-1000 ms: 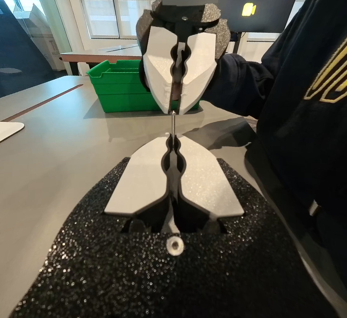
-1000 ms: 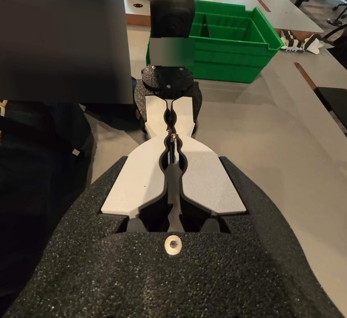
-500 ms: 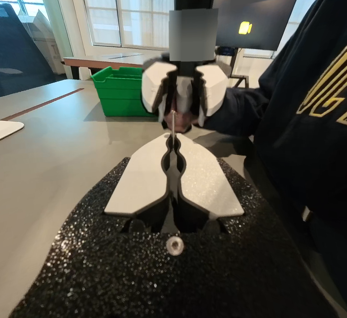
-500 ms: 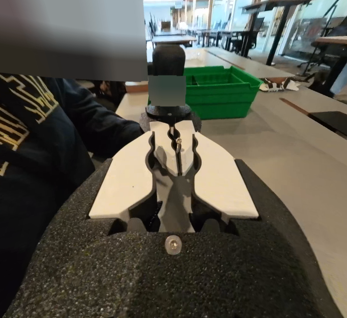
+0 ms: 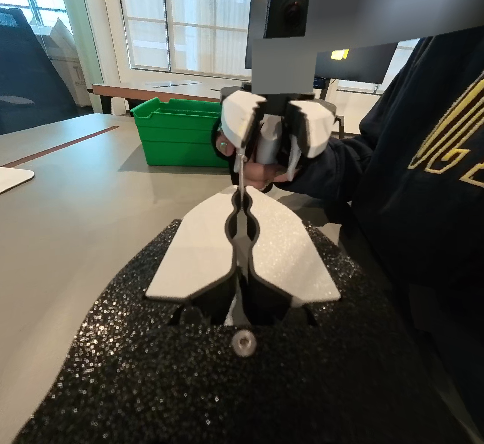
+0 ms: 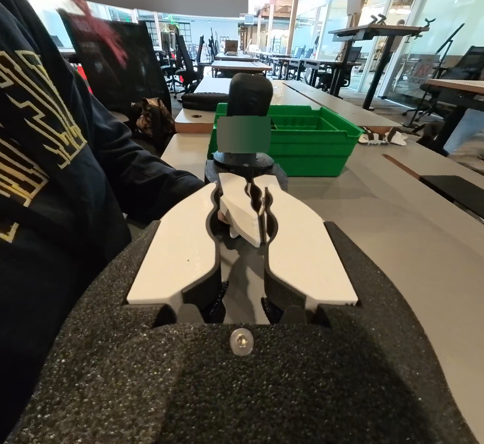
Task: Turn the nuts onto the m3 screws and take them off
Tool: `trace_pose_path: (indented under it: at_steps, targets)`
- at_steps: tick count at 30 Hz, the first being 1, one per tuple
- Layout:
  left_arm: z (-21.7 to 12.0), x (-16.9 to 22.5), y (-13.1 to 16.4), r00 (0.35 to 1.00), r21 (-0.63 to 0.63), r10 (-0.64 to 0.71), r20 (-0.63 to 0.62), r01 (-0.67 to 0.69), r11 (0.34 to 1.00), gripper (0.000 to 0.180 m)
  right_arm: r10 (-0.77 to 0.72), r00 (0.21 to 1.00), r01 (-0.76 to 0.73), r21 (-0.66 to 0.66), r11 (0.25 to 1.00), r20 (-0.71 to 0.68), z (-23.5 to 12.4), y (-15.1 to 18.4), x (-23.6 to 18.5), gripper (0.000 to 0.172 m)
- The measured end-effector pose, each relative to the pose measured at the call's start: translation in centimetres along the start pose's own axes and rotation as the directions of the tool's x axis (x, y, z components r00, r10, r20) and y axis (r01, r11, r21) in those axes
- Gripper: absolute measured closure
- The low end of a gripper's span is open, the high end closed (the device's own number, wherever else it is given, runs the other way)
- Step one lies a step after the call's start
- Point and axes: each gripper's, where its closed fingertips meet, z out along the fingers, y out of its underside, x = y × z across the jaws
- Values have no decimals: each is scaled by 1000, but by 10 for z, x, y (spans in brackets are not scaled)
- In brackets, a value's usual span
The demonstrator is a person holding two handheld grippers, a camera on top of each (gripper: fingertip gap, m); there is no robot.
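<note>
Working mid-cycle over the grey table (image 5: 78, 222), green bin (image 5: 178, 138) behind: nut-turning judged unfinished. Left gripper (image 5: 242, 190) clenched on the thin m3 screw (image 5: 242, 177), shaft pointing up and away. Right gripper (image 6: 242, 211) spread wide, released, straddling the screw (image 6: 263, 211). Nut (image 5: 243, 158) seemingly near the screw's far end, too small to confirm.

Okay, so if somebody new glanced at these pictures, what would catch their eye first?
Probably the thin metal screw pinched in the shut left gripper, pointing at the right gripper, which faces it with fingers spread open. Next, the bright green bin on the grey table behind them, and the person's dark sleeve at right.
</note>
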Motion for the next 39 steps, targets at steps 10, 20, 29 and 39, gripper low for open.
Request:
trace_pose_path:
  at_steps: [10,20,29,39]
  targets:
    - [1,1,0,1000,-7,5,-3,-5,1000,180,-8,1000,8,-31,999,-6,2,4,0,140]
    - [2,1,1,1000,-12,6,-6,-6,1000,180,-33,999,33,-28,999,-17,1,5,0,141]
    - [1,1,0,1000,-8,3,-8,-3,1000,180,-59,998,58,-19,998,-27,0,5,0,143]
    - [2,1,1,1000,-12,1,-14,-1,1000,180,-12,1000,11,-21,1000,-18,6,5,2,135]
